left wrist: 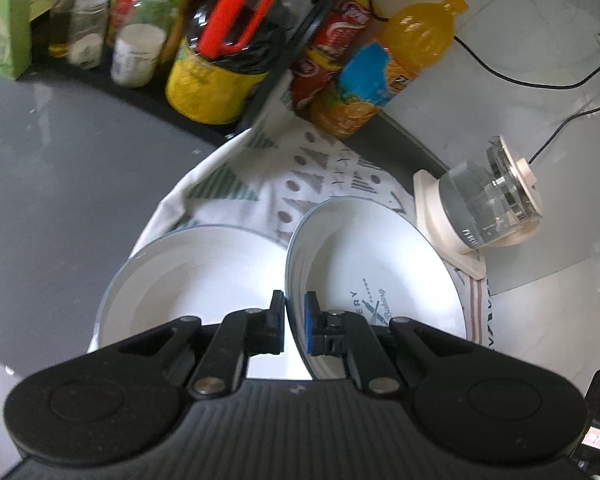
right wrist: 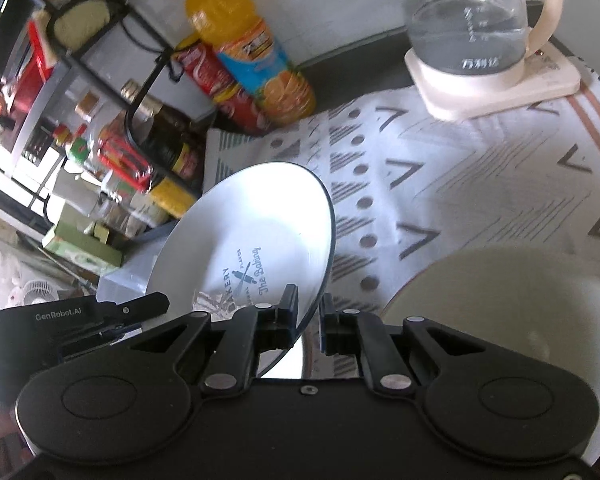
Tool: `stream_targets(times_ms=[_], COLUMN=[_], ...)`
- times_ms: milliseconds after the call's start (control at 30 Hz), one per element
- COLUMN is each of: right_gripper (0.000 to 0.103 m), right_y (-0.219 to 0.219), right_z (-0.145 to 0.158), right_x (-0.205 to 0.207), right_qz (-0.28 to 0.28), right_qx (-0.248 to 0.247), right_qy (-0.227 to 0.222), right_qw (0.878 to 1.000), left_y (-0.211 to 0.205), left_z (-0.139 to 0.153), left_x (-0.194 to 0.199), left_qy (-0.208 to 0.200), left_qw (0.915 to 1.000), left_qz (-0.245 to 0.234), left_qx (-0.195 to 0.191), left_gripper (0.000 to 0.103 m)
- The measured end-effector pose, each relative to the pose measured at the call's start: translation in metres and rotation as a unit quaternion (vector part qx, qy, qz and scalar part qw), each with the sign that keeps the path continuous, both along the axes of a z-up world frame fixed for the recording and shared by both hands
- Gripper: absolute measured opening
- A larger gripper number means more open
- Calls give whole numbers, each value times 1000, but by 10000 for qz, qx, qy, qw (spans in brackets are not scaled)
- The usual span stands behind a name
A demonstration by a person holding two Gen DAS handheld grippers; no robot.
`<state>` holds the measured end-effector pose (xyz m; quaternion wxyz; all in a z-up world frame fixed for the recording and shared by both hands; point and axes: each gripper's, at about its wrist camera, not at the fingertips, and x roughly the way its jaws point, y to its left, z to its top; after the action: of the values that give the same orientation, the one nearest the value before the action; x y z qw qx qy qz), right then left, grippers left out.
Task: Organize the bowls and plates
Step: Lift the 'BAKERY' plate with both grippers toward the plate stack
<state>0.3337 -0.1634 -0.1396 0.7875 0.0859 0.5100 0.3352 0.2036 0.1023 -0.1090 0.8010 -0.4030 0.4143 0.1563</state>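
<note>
- Two grippers clamp one white printed plate (left wrist: pixel 376 276) by opposite parts of its rim, holding it tilted above the patterned cloth (left wrist: pixel 320 168).
- Left gripper (left wrist: pixel 295 320): jaws nearly together, pinching the plate's near-left rim, one finger outside and one inside the dish.
- Right gripper (right wrist: pixel 308 322): jaws likewise pressed on the plate's lower right edge; the left gripper's dark body shows to its lower left.
- A second white plate (left wrist: pixel 196 276) lies on the cloth just left of the left gripper's fingers, partly under the held plate's edge.
- A cream bowl (right wrist: pixel 512 300) sits right of the right gripper, near its fingers.
- Ahead of both grippers: an orange juice bottle (right wrist: pixel 252 52), and a glass kettle (right wrist: pixel 472 28) on its cream base.
</note>
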Motion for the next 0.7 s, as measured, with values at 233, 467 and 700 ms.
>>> stream_targets(times_ms=[233,467,700], right_gripper=[10,11,11], right_y=[12,24,30], right_z=[-10,-25,-34], right_x=[-30,-52,-68], right_qz=[71,122,84], right_qx=[-114,-309,-410], right_qy=[-13,7,14], right_qw=[9999,9994,9991], left_y=[8,14,18], left_z=[-15,-33,-45], left_x=[-28,-46,-56], left_qy=[148,285,353], left_qw=[9999,9995,9991], left_qz=[29,15,-28], left_qx=[-79,-158,-225], left_gripper=[7,7,7])
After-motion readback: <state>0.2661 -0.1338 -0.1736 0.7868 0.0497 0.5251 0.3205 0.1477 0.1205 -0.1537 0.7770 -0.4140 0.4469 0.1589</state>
